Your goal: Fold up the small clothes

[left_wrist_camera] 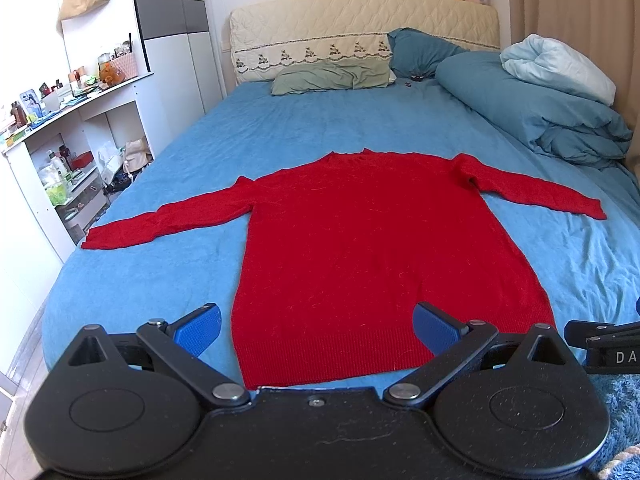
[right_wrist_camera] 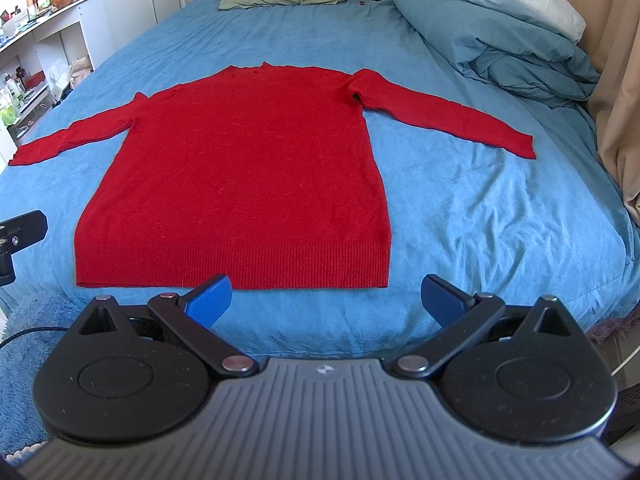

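Observation:
A red knit sweater lies flat on the blue bed sheet, both sleeves spread out to the sides, hem towards me. It also shows in the right wrist view. My left gripper is open and empty, held just in front of the hem near its left half. My right gripper is open and empty, held in front of the hem's right corner. Neither gripper touches the sweater.
A bunched blue duvet and pillows lie at the head of the bed. White shelves with clutter stand to the left. A curtain hangs on the right. A blue rug lies at the bed's foot.

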The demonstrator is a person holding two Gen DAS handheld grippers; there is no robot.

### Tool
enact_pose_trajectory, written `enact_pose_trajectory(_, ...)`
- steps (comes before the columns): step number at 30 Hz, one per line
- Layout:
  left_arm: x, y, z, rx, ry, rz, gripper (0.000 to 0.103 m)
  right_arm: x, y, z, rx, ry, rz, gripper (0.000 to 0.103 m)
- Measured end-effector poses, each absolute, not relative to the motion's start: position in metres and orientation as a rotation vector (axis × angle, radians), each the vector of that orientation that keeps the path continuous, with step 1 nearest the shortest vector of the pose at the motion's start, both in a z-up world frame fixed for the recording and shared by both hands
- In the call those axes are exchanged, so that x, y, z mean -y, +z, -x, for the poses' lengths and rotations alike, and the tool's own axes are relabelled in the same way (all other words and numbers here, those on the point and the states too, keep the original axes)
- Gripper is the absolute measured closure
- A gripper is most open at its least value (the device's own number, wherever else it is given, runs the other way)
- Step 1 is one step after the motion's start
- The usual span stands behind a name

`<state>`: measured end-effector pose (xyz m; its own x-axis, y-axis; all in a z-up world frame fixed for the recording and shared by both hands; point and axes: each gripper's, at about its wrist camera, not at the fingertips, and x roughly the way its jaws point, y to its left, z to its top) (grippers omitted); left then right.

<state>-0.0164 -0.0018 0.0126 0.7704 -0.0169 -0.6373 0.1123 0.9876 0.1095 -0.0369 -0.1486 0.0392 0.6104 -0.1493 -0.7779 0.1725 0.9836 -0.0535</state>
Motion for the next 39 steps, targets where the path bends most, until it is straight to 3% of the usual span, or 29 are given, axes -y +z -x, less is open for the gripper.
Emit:
enact_pose_trajectory(28, 0.002, 0.023, 0.02, -0.661, -0.09, -0.11, 0.0, 0.15, 0.057, 0.043, -0.861, -0.185, -0.067, 0.0)
enact_pose_trajectory(39, 0.042, 0.088, -0.07, -0.514, -0.191, -0.123, 0.0, 0.21, 0.118, -0.014, -0.718, -0.274, -0.166, 0.0)
